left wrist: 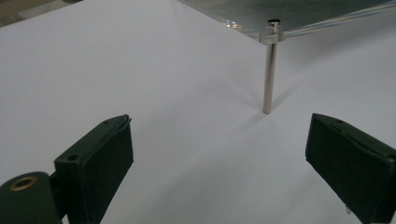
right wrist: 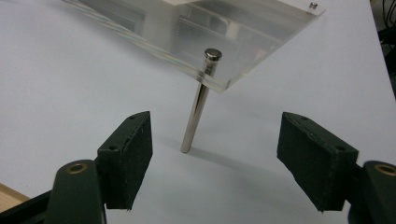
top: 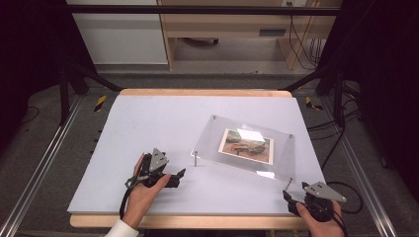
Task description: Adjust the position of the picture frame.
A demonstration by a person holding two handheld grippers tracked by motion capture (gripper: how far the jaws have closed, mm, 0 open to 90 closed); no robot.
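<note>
Frame (top: 247,143) between tools, right tool (right wrist: 215,158) (agape) nearest

The worktop (top: 148,128) is bright and evenly lit, but the room around it is dark, nearly black at both sides. Light comes from above: white glare spots shine on the clear plate (top: 247,129), and the picture (top: 245,145) under it is partly washed out. The high view is a bit soft and grainy. In both gripper views, the metal posts (right wrist: 198,105) cast soft, pale shadows, and the far parts look blurry.
</note>
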